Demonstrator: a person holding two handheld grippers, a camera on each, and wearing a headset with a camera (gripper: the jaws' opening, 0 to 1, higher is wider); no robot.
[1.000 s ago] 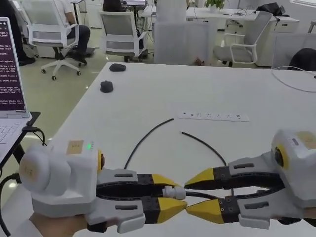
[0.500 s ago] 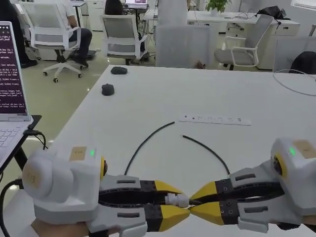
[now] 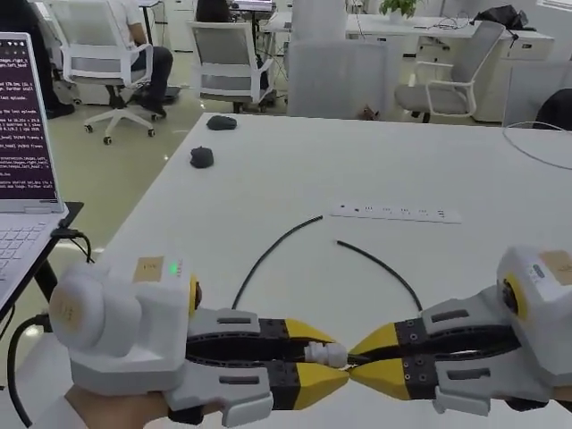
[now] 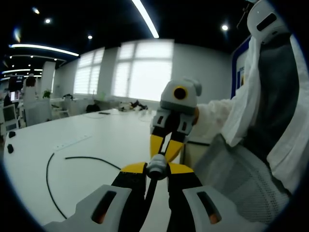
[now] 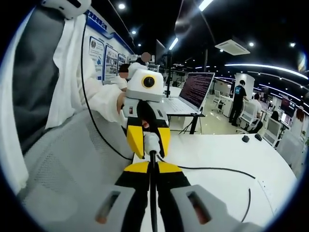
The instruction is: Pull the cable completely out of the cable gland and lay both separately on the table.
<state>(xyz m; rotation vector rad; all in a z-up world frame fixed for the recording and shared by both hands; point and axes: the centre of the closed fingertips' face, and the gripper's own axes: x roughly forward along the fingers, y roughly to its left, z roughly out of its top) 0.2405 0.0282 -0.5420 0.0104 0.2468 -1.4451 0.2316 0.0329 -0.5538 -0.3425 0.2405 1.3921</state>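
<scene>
White bench (image 3: pixel 268 170), open office behind. Near front edge, left gripper (image 3: pixel 335 357), fingers clamped on cable gland (image 3: pixel 322 354). Right gripper (image 3: pixel 359 359), fingers pinched shut on black cable (image 3: pixel 268 254) just beside gland mouth. Tips nose to nose, nearly touching. Cable axis at gland runs along front edge, in line with both grippers. Likely need: straight pull apart along that line. Cable tails lie mid-bench.

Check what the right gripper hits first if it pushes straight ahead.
The right gripper, holding the cable, would likely meet the cable gland first, clamped in the left gripper directly ahead.
</scene>
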